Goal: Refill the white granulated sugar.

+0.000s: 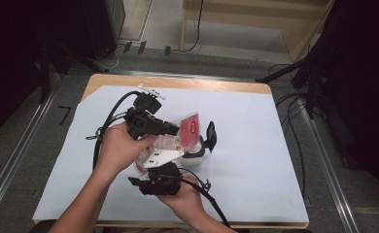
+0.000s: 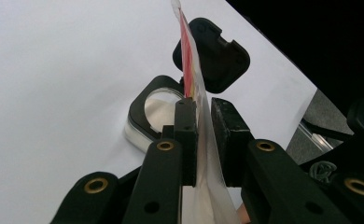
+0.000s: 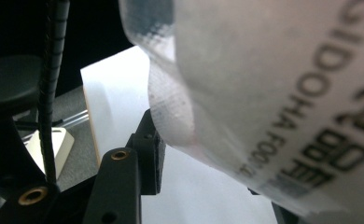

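White paper-covered table: my left gripper pinches the food pouch upright, red end over the open lidded container, presumably to pour. My right gripper sits under the pouch, jaws parted, not gripping it.

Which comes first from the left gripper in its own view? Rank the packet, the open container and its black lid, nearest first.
1. Packet: pinched between the left gripper jaws.
2. Container: on the table just beyond the jaws, to the left.
3. Lid: raised behind the container, farthest.
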Action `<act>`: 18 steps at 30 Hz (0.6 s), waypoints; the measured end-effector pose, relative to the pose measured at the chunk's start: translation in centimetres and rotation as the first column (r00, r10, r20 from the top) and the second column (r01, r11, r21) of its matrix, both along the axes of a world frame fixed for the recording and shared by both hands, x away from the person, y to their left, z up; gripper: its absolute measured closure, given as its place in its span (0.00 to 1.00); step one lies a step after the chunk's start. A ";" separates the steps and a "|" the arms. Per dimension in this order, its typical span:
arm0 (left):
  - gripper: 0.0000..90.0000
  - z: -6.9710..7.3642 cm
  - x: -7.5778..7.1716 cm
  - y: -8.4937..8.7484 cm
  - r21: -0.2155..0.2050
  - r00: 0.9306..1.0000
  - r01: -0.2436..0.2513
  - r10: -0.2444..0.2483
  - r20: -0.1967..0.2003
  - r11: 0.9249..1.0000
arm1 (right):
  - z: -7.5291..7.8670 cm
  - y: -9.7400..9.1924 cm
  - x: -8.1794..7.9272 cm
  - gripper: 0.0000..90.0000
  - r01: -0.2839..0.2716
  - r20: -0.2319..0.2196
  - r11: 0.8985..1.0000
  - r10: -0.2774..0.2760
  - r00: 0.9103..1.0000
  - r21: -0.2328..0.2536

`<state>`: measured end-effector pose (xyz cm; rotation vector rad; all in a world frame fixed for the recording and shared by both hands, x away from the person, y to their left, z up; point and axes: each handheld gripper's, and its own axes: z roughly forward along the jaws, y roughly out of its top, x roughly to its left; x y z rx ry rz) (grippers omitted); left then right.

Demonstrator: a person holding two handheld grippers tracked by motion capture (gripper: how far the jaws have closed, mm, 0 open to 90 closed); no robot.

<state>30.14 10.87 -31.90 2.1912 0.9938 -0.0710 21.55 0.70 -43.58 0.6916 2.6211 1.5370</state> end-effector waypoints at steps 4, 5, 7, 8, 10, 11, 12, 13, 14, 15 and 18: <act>0.91 -0.1 0.0 0.2 0.007 1.000 0.000 0.000 -0.017 1.000 | -0.3 0.1 -0.2 0.64 -0.009 0.017 1.000 0.009 1.000 -0.021; 0.91 -0.1 0.0 0.2 0.015 1.000 0.008 -0.008 -0.016 1.000 | -0.4 0.2 -0.2 0.64 -0.010 0.018 1.000 0.010 1.000 -0.022; 0.91 -0.2 0.0 0.2 0.016 1.000 0.010 -0.010 -0.022 1.000 | -0.6 0.2 -0.2 0.64 -0.013 0.020 1.000 0.013 1.000 -0.028; 0.91 -0.3 0.0 0.2 0.019 1.000 0.013 -0.012 -0.026 1.000 | -0.6 0.2 -0.3 0.64 -0.014 0.023 0.999 0.015 1.000 -0.034; 0.91 -0.4 0.0 0.2 0.022 0.999 0.020 -0.019 -0.030 1.000 | -0.8 0.3 -0.3 0.64 -0.019 0.035 0.999 0.021 0.999 -0.040; 0.91 -0.5 0.1 0.2 0.022 0.999 0.019 -0.018 -0.034 1.000 | -0.9 0.3 -0.4 0.64 -0.024 0.030 0.999 0.025 0.999 -0.041; 0.91 -0.6 0.1 0.2 0.022 0.999 0.024 -0.024 -0.038 0.999 | -1.0 0.3 -0.3 0.64 -0.027 0.036 0.999 0.028 0.999 -0.045; 0.91 -0.6 0.1 0.2 0.023 0.999 0.025 -0.024 -0.037 0.999 | -1.1 0.3 -0.3 0.64 -0.032 0.039 0.998 0.034 0.999 -0.047; 0.91 -0.7 0.2 0.2 0.023 0.999 0.026 -0.025 -0.040 0.999 | -1.2 0.3 -0.3 0.64 -0.030 0.040 0.998 0.032 0.999 -0.050; 0.91 -0.8 0.2 0.1 0.020 0.999 0.025 -0.024 -0.048 1.000 | -1.3 0.3 -0.2 0.64 -0.035 0.038 0.998 0.037 0.999 -0.055; 0.91 -1.1 0.3 0.0 0.026 0.998 0.034 -0.032 -0.055 0.999 | -1.8 0.1 -0.1 0.64 -0.042 0.036 0.997 0.045 0.998 -0.069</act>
